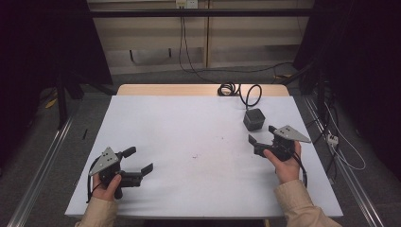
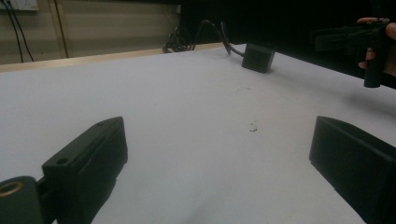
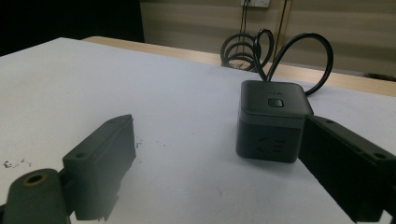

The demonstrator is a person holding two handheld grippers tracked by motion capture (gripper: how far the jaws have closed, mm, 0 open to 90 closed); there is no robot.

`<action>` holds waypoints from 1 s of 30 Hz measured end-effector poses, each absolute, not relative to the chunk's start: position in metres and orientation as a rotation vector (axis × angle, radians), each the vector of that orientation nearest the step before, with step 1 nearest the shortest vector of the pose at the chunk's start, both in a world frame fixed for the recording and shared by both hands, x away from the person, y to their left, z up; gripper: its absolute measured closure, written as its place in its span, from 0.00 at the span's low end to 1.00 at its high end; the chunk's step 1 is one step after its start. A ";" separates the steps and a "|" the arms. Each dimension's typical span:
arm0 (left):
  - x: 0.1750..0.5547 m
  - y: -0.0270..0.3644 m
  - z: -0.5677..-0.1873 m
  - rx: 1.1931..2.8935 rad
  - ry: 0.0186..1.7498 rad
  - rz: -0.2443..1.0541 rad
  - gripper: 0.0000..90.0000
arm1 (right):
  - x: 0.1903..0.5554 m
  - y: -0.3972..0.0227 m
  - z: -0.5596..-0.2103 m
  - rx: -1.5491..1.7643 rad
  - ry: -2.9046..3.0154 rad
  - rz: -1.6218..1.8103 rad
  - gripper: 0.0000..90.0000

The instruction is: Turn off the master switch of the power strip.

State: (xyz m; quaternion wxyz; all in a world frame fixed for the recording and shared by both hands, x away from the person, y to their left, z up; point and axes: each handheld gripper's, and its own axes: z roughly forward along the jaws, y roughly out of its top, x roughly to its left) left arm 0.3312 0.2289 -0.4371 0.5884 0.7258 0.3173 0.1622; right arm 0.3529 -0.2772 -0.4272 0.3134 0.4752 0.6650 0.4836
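Now, step: right hand-held gripper nears the cube, jaws apart, empty.
Cube: far right of the worktop, cable behind.
Left hand-held gripper: open, idle.
Next: straddle cube, close.

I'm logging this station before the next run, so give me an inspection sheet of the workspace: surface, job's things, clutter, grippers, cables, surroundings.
Surface: white table top with small dark specks near the middle; bare wooden strip along the far edge.
Job's things: dark cube-shaped power block, upright, button on top, at the far right of the table.
Clutter: nothing seen.
Grippers: left gripper open, empty, near left; right gripper open, empty, just short of the power block, not touching it.
Cables: black cord coiled behind the power block; more cables on the floor at right.
Surroundings: metal floor rails both sides, pale wall panels, dark curtains.
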 end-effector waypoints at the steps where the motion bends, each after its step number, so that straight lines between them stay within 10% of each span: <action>1: 0.331 0.229 -0.437 1.690 0.739 0.378 0.05 | 0.354 -0.277 -0.427 1.254 1.753 1.273 0.12; 30: 0.332 0.230 -0.437 1.683 0.741 0.381 0.05 | 0.373 -0.283 -0.423 1.286 1.720 1.274 0.13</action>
